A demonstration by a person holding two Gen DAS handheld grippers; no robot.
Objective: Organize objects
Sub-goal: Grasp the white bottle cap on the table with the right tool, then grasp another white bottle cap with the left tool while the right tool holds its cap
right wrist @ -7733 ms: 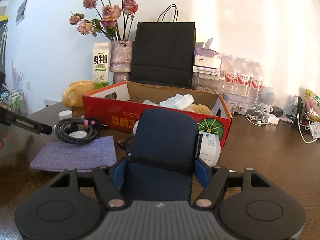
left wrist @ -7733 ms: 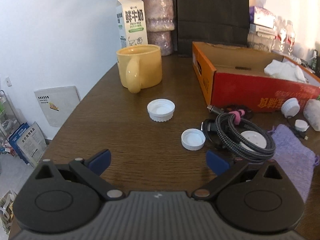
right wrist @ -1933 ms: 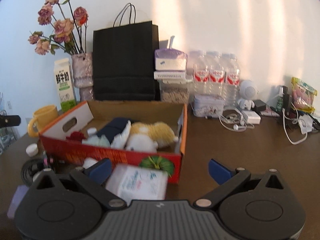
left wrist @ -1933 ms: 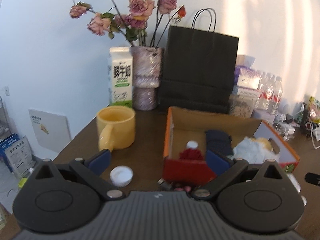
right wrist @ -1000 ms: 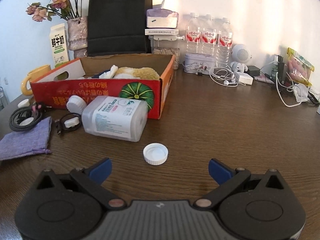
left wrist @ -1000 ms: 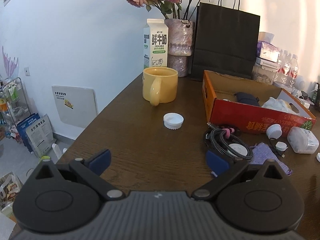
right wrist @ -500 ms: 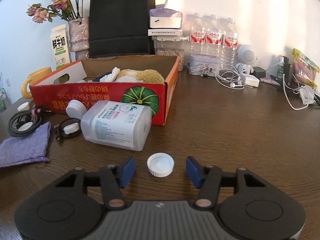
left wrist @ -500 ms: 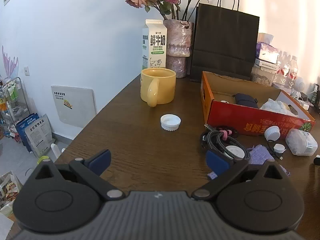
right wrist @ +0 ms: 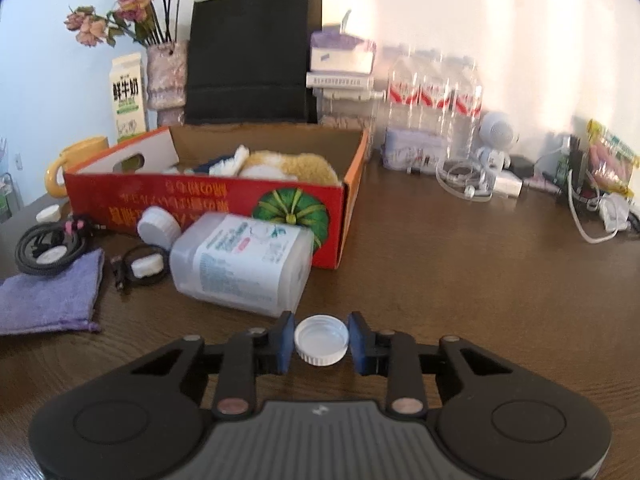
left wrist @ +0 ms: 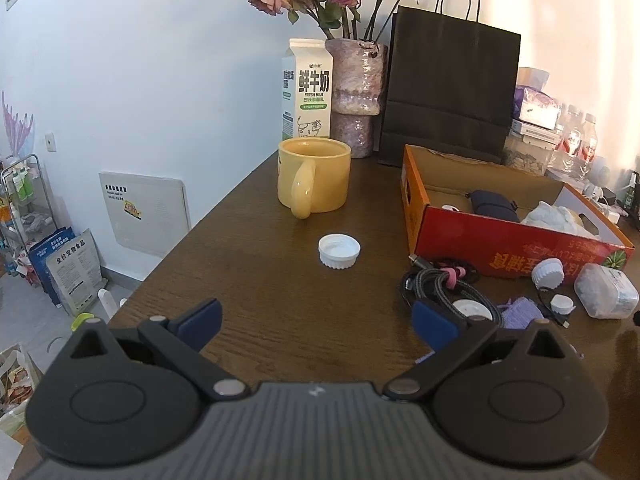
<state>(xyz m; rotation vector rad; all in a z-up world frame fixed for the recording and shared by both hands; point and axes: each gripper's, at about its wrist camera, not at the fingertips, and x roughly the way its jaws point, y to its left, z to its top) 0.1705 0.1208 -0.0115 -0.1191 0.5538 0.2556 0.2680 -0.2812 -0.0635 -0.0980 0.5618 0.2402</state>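
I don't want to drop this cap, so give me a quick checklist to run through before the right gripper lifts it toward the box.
1. Right gripper pads on both sides of the white cap: ok.
2. Cap centred between the pads: ok.
3. Grip firmness: cannot tell.
4. Plastic bottle lying right ahead, in the path to the box: not ok.
5. Free room in the red box: cannot tell from this view.
6. Left gripper open and away from the path: ok.
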